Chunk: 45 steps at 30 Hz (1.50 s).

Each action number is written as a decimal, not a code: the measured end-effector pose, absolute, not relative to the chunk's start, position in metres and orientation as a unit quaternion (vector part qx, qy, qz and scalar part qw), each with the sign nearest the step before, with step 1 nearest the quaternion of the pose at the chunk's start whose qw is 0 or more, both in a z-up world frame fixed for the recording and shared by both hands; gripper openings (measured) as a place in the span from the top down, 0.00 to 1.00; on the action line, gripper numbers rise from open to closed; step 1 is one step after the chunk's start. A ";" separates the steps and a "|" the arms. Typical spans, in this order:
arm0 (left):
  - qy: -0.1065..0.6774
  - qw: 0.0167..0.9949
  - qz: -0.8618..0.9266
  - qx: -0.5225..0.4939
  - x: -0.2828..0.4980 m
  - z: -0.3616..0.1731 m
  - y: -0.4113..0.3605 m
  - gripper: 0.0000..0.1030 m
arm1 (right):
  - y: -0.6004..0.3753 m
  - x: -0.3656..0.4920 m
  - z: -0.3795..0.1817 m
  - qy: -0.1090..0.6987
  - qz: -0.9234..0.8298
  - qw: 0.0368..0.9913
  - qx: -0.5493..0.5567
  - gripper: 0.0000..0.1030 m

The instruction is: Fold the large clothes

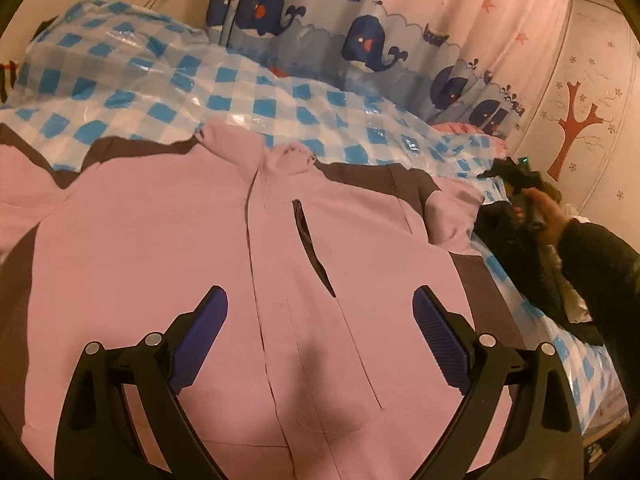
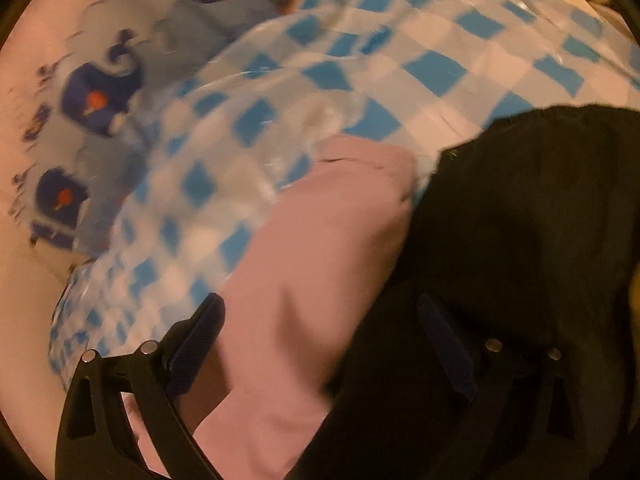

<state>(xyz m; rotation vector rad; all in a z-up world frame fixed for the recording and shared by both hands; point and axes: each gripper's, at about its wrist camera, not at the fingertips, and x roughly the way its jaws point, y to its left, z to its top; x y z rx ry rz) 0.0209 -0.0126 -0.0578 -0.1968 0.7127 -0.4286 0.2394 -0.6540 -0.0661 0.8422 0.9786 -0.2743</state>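
A pink jacket (image 1: pixel 160 240) lies front up and spread out on a dark cloth (image 1: pixel 360 176), collar (image 1: pixel 288 160) at the far end. A dark zip pocket (image 1: pixel 308 240) runs beside its front placket. My left gripper (image 1: pixel 320 300) hovers open over the jacket's lower front, nothing between its blue pads. The jacket's right sleeve (image 1: pixel 452 212) is bunched at the cloth's edge. In the blurred right wrist view, my right gripper (image 2: pixel 320 320) stands open above that pink sleeve (image 2: pixel 312 260) and a black garment (image 2: pixel 520 220), gripping neither.
A blue-and-white checked plastic sheet (image 1: pixel 240 96) covers the bed around the jacket. A whale-print curtain (image 1: pixel 360 40) hangs behind it. At the right edge a hand (image 1: pixel 548 216) in a dark sleeve holds the other gripper. A wall with a tree sticker (image 1: pixel 572 128) stands beyond.
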 end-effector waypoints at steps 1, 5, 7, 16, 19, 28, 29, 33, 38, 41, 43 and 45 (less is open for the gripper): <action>0.340 0.913 -0.207 -0.089 0.018 -0.057 -0.014 0.13 | -0.659 0.244 -0.075 0.450 -0.127 0.786 0.404 0.10; 0.338 0.916 -0.204 -0.067 0.016 -0.058 -0.021 0.13 | -0.660 0.254 -0.088 0.416 -0.089 0.803 0.418 0.07; 0.341 0.917 -0.201 -0.056 0.016 -0.061 -0.024 0.13 | -0.654 0.263 -0.099 0.442 -0.105 0.805 0.383 0.07; 0.345 0.917 -0.198 -0.027 0.015 -0.066 -0.034 0.13 | -0.638 0.264 -0.102 0.416 -0.051 0.842 0.339 0.70; 0.350 0.915 -0.197 -0.024 0.016 -0.069 -0.034 0.13 | -0.634 0.247 -0.089 0.365 -0.016 0.856 0.364 0.80; 0.354 0.912 -0.199 -0.055 0.017 -0.062 -0.026 0.13 | -0.632 0.135 0.017 0.177 0.079 0.901 0.389 0.81; 0.355 0.912 -0.197 -0.064 0.018 -0.061 -0.023 0.13 | -0.633 0.122 0.030 0.162 0.077 0.904 0.389 0.81; 0.363 0.908 -0.189 -0.096 0.023 -0.060 -0.012 0.13 | -0.633 0.065 0.079 0.101 0.067 0.915 0.384 0.81; 0.375 0.898 -0.176 -0.148 0.031 -0.060 0.008 0.13 | -0.618 0.000 0.117 0.060 0.052 0.935 0.347 0.81; 0.377 0.893 -0.171 -0.176 0.033 -0.060 0.018 0.13 | -0.620 -0.020 0.096 0.091 0.000 0.932 0.352 0.74; 0.378 0.890 -0.170 -0.189 0.035 -0.060 0.022 0.13 | -0.638 -0.024 0.057 0.151 -0.041 0.907 0.390 0.51; 0.376 0.891 -0.168 -0.190 0.035 -0.060 0.023 0.13 | -0.659 -0.032 0.020 0.183 -0.068 0.874 0.444 0.43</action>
